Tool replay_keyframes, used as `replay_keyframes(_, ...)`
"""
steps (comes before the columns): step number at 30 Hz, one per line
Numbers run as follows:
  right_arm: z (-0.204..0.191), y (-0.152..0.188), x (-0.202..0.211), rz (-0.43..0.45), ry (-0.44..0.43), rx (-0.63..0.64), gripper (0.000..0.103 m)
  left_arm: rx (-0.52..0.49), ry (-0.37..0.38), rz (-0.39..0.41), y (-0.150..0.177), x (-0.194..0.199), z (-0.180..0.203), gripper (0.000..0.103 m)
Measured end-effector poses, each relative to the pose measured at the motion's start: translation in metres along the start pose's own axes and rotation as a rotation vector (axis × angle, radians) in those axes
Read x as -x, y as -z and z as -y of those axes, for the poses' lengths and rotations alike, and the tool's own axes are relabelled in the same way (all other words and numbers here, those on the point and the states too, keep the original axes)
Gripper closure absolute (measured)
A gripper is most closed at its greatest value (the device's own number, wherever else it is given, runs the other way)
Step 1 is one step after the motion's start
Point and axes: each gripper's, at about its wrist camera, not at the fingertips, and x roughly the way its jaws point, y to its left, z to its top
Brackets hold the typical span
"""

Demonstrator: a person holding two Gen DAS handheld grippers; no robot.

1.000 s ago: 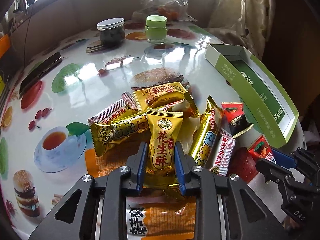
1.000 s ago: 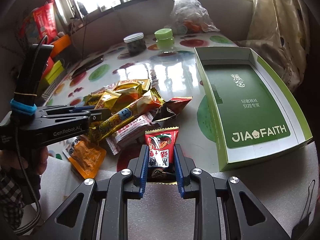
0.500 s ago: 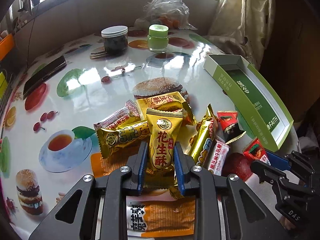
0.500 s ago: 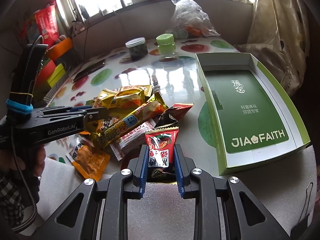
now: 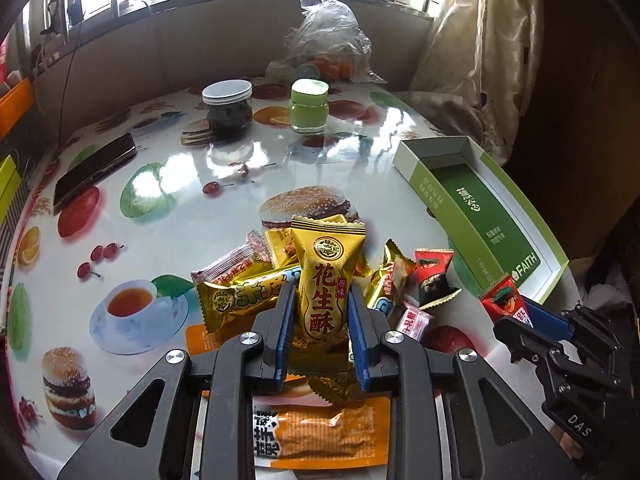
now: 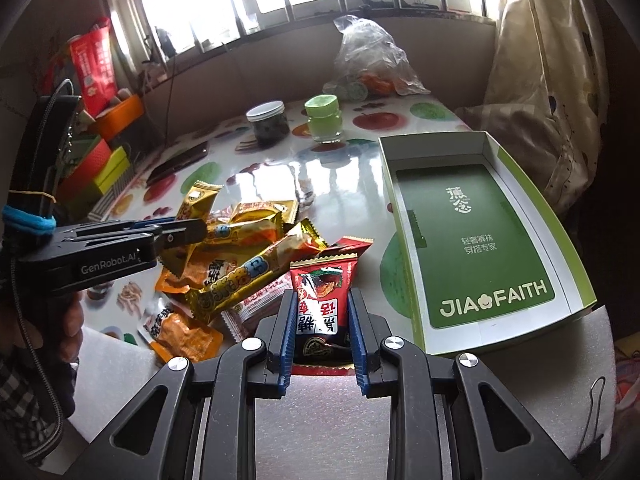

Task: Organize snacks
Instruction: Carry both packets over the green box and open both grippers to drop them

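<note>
My left gripper [image 5: 321,300] is shut on a gold peanut-candy packet [image 5: 326,276] and holds it upright above the snack pile [image 5: 248,280]. My right gripper [image 6: 320,300] is shut on a red snack packet [image 6: 322,296], lifted just left of the open green box [image 6: 480,240]. The pile of gold, pink and orange packets [image 6: 248,256] lies on the table between the grippers. The box shows in the left wrist view [image 5: 480,208] too, and is empty. The right gripper with its red packet [image 5: 506,300] appears at the right of the left wrist view.
A dark jar [image 5: 227,108], a green jar [image 5: 309,106] and a plastic bag [image 5: 328,48] stand at the table's far side. A phone [image 5: 94,168] lies at far left. Coloured boxes [image 6: 96,164] sit off the left edge. White foam padding [image 6: 520,380] covers the near edge.
Both grippers have risen with their packets. The gold packet now hangs clear above the pile, and the red packet is off the table surface.
</note>
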Motion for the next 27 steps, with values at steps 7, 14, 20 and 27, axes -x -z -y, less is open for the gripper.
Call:
replay_keyframes(7,0.01,-0.007,0.008,0.022,0.036,-0.007,0.08,-0.017,0.047,0.009,-0.012,-0.003,0.022,0.077)
replay_keyframes(14,0.028,-0.011,0.015,0.043,0.075,-0.039,0.08,-0.036,0.112,0.007,-0.025,-0.01,0.049,0.077)
replay_keyframes(20,0.045,-0.014,0.019,0.056,0.113,-0.059,0.08,-0.064,0.138,0.003,-0.036,-0.018,0.07,0.077)
replay_keyframes(27,0.067,-0.018,0.021,0.066,0.155,-0.094,0.08,-0.079,0.165,-0.009,-0.046,-0.03,0.089,0.077)
